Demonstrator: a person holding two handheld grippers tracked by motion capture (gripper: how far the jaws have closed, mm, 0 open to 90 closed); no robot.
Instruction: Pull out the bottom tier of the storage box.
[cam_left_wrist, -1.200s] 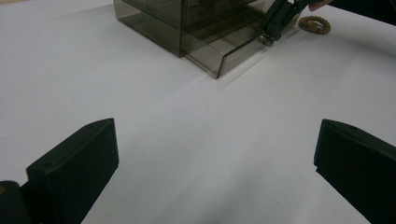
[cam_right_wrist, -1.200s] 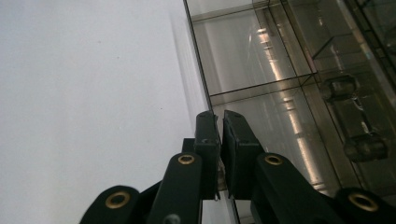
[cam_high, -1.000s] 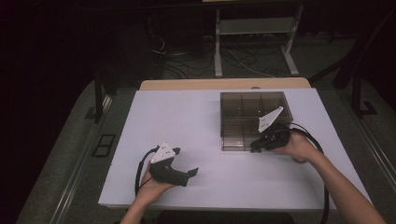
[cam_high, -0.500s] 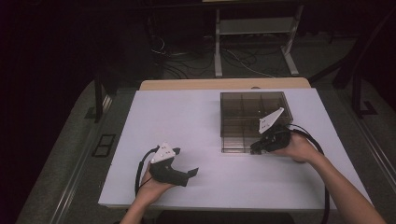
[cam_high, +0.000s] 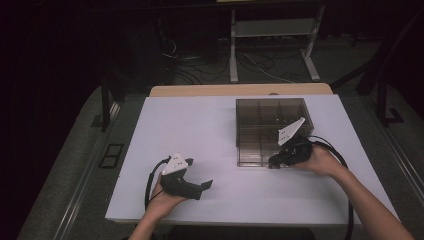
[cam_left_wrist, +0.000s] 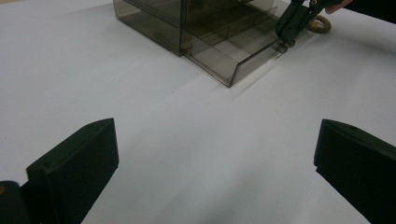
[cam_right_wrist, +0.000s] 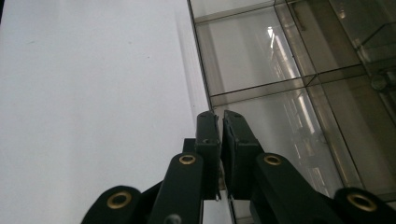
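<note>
While the right tongs (cam_high: 272, 163) stay clenched on the front wall of the smoky drawer (cam_left_wrist: 233, 58), pulled out at the organiser box's (cam_high: 270, 117) six o'clock, the left tongs (cam_high: 206, 186) rest released at eight o'clock.

the high view looks forward and down from above the person's side of the white table (cam_high: 200, 130), far enough off to take in the whole top and the dark floor behind it. the left gripper view sits low, just over the table, and looks across it at the smoky plastic drawer box (cam_left_wrist: 205, 32) a little way off, with the right gripper (cam_left_wrist: 285, 39) at the box's front edge. the right gripper view hangs very close above that same front edge, looking steeply down on the box's (cam_right_wrist: 289, 84) compartments; all three share this box.
</note>
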